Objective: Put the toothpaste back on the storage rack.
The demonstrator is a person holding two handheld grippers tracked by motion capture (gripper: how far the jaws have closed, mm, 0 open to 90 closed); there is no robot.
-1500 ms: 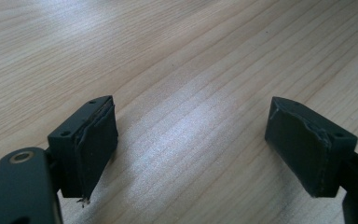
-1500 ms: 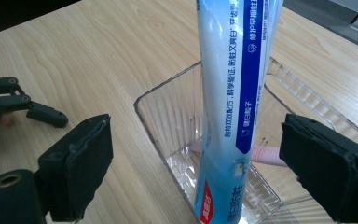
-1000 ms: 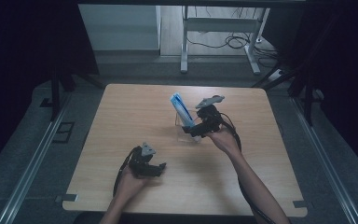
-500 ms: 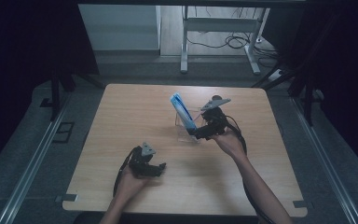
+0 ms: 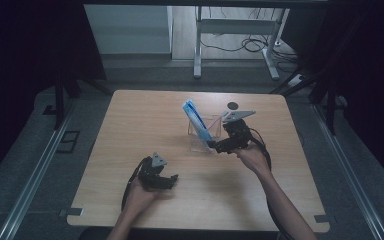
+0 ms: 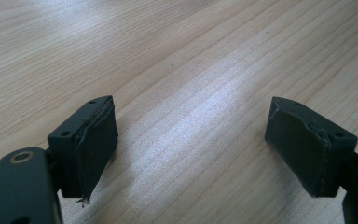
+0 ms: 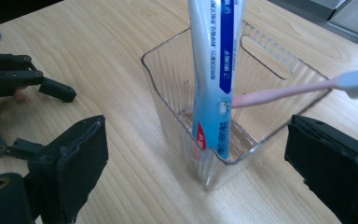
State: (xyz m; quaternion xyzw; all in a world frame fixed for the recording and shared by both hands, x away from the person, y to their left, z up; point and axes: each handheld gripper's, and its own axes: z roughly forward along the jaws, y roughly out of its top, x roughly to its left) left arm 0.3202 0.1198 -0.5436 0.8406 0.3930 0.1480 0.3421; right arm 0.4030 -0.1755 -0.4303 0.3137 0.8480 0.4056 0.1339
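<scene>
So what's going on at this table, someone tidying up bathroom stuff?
A person holds a gripper in each hand. The right gripper sits open beside a clear plastic bin that holds a toothpaste tube, standing nearly upright, and a pink toothbrush leaning across its rim. It grips nothing. The left gripper rests open over bare wooden table, nearer the person.

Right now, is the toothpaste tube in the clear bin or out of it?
In. The toothpaste tube stands inside the clear bin, leaning on its near corner, top sticking out above the rim.
</scene>
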